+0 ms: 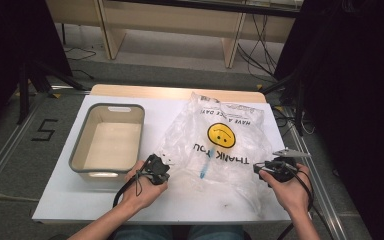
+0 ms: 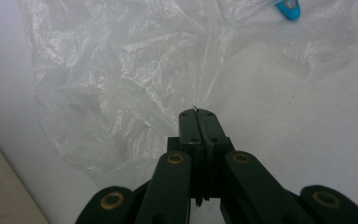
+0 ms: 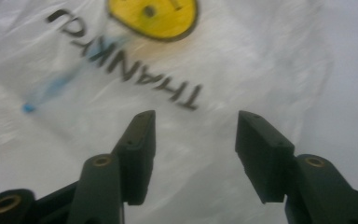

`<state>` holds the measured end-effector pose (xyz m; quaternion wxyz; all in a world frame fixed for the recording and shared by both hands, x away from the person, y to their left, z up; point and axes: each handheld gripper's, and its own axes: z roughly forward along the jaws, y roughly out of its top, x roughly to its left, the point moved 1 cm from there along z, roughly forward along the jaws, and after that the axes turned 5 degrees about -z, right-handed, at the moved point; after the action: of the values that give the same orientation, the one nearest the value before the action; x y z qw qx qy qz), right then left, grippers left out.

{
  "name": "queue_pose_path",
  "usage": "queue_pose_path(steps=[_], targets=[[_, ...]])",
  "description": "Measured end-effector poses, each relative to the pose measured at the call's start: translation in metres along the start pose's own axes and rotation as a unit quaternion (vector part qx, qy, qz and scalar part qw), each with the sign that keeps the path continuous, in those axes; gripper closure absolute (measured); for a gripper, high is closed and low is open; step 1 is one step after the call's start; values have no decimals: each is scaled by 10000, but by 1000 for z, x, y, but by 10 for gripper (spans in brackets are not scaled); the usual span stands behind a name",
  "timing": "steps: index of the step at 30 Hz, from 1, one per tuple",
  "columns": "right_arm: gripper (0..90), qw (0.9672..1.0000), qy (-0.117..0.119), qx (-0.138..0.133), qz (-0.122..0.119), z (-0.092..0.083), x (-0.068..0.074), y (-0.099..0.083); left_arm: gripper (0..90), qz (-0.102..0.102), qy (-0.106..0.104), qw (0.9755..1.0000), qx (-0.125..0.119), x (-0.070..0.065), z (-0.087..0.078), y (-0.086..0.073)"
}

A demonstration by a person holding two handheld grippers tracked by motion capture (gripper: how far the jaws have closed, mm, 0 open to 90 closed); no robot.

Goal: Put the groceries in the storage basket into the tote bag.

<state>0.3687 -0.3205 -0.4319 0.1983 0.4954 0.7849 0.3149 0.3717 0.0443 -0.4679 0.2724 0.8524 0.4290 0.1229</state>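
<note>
Resting on the white table (image 1: pixel 70 200) near its front edge, the left hand (image 1: pixel 142 187) is seen at about 7 o'clock of the high view, forearm angled in from the bottom, wrist low, fingers wrapped round the left gripper (image 1: pixel 161 167), which is aimed toward 1 o'clock. In the left gripper view its jaws are pressed fully together, and a thin fold of the clear plastic bag (image 2: pixel 121 70) is pinched at their tips; the left gripper (image 2: pixel 198 114) is laid almost flat on the table.

At about 5 o'clock the right hand (image 1: pixel 292 187) is held slightly raised, forearm entering from the bottom right corner, the right gripper (image 1: pixel 260 169) pointed toward 9 o'clock at the bag's right edge. Its jaws are seen well apart in the right gripper view, the right gripper (image 3: pixel 193 126) hanging over the film with nothing gripped between them; that view is blurred.

The plastic bag (image 1: pixel 220 145) is spread crumpled across the table's middle and right, from the grippers out to 12 o'clock, its yellow smiley face (image 1: pixel 221 135) and "THANK YOU" print upside down. A blue item (image 1: pixel 204 167) is seen through the film, between the two grippers. Farther left, at 10 o'clock, a grey bin (image 1: pixel 80 145) is set on the table, apart from the bag.
</note>
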Motion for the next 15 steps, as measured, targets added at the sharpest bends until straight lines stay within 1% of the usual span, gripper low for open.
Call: queue_pose_path(steps=[1,2,4,6,7,8,10,12,13,15], targets=[[452,9999,132,73,-19,-1,4,-3,895,17,-3,10000,11,0,-1,0],[437,9997,203,141,-53,-1,8,-6,895,23,-13,10000,17,-1,-1,0],[418,9987,290,410,-133,-2,14,-12,895,42,-48,10000,20,-3,-1,-2],[420,9977,297,581,-207,-3,18,-17,895,46,-79,10000,39,-5,-1,-3],[438,9970,269,675,-256,-4,19,-20,895,54,-99,9999,59,-6,-1,-3],[468,9960,257,796,-309,-4,21,-23,895,63,-109,9999,55,-6,-1,-3],[583,9939,258,989,-403,-4,24,-29,895,55,-174,9998,93,-9,0,-4],[689,9907,314,1234,-483,-1,26,-34,895,106,-223,9996,117,-11,1,-4],[745,9889,331,1333,-565,0,25,-36,895,97,-264,9995,125,-13,1,-5],[806,9861,314,1491,-659,3,24,-38,895,116,-380,9991,145,-16,1,-5]])
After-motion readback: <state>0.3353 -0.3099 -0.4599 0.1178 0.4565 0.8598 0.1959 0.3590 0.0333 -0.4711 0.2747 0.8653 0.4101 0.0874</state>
